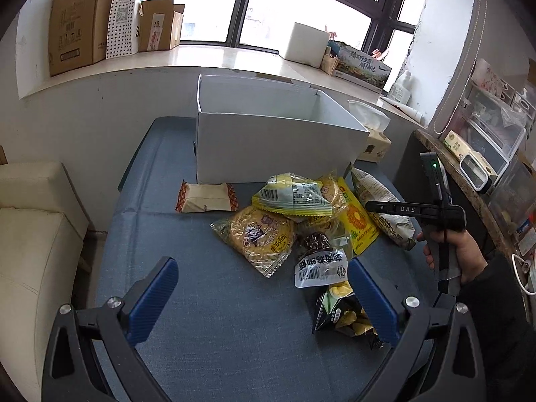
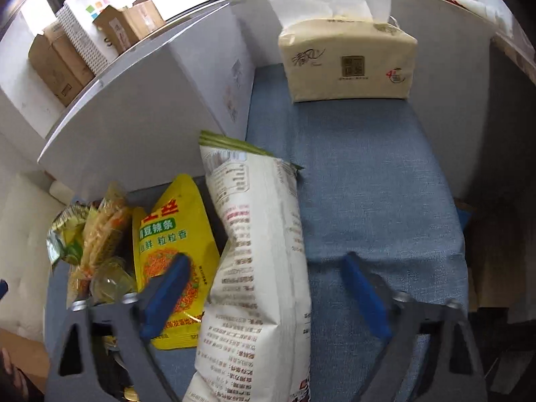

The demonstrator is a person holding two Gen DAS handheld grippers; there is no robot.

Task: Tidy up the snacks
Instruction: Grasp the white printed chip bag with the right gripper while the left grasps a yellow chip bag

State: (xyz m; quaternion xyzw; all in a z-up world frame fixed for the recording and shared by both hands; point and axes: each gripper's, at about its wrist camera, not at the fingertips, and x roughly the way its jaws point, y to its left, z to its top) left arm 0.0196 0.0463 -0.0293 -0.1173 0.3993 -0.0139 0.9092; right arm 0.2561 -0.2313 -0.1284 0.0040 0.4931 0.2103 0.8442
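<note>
A pile of snacks lies on the blue cloth in front of an open white box [image 1: 278, 140]. It holds a round yellow cake pack [image 1: 258, 238], a green-yellow packet [image 1: 294, 196], a yellow spicy-strip packet [image 2: 171, 234], a dark packet with a white label [image 1: 318, 261] and a black-and-yellow chip bag [image 1: 341, 315]. A beige bar [image 1: 206, 197] lies apart on the left. My right gripper [image 2: 268, 288] straddles a tall white bag [image 2: 261, 268]; its pads stand clear of the bag's sides. My left gripper [image 1: 264, 301] hangs open over bare cloth, its right finger beside the chip bag.
A tissue pack [image 2: 348, 63] stands right of the box near the wall. A cream cushion [image 1: 30, 241] borders the table on the left, and a cluttered shelf [image 1: 485, 154] on the right. Cardboard boxes [image 1: 80, 20] line the window sill. A person's hand [image 1: 465, 254] holds the right gripper's handle.
</note>
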